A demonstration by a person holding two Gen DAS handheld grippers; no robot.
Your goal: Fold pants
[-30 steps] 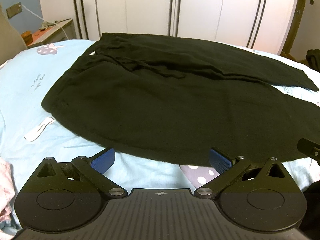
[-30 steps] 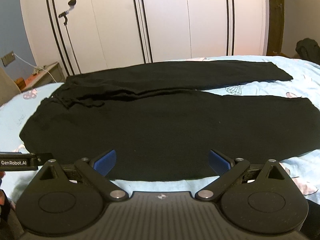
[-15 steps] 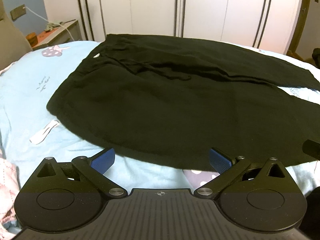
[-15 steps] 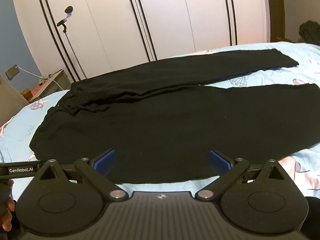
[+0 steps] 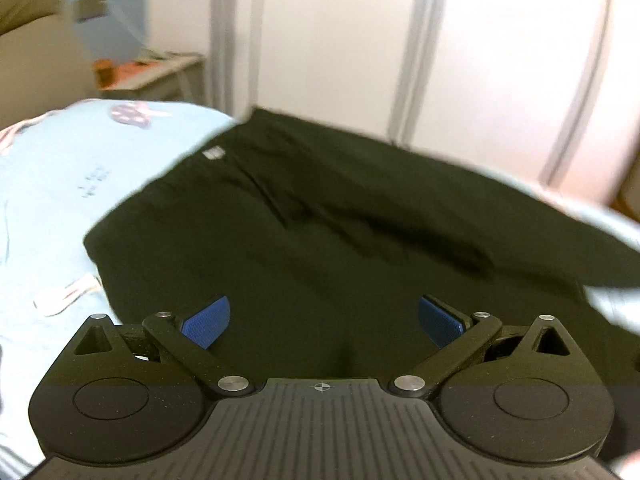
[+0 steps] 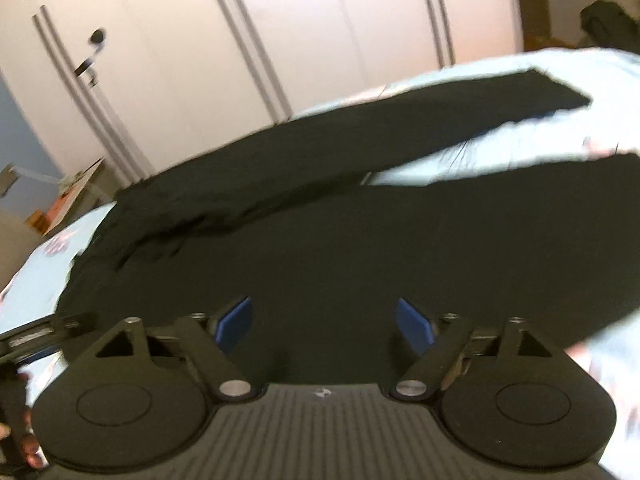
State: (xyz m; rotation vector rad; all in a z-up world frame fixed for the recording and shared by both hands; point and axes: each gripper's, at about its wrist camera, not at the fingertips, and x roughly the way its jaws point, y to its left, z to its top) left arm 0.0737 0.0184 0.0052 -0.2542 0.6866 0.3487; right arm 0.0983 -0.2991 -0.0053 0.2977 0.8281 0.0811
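Observation:
Black pants (image 5: pixel 328 232) lie spread flat on a light blue bed sheet (image 5: pixel 60 184), waistband to the left, both legs running right. My left gripper (image 5: pixel 323 322) is open and empty, its blue pads over the near edge of the pants by the waist. In the right wrist view the pants (image 6: pixel 360 240) fill the middle, the far leg ending at the upper right. My right gripper (image 6: pixel 324 325) is open and empty over the near leg's edge. Both views are motion-blurred.
White wardrobe doors (image 5: pixel 480 60) stand behind the bed. A bedside table (image 5: pixel 152 72) with small items is at the back left. A dark bundle (image 6: pixel 608 24) sits at the far right. The left gripper's body (image 6: pixel 40 330) shows at the left edge of the right wrist view.
Both grippers have moved forward over the pants' near edge, so the sheet strip before the fingers is gone. The left view has swung left toward the waistband. Both stay open.

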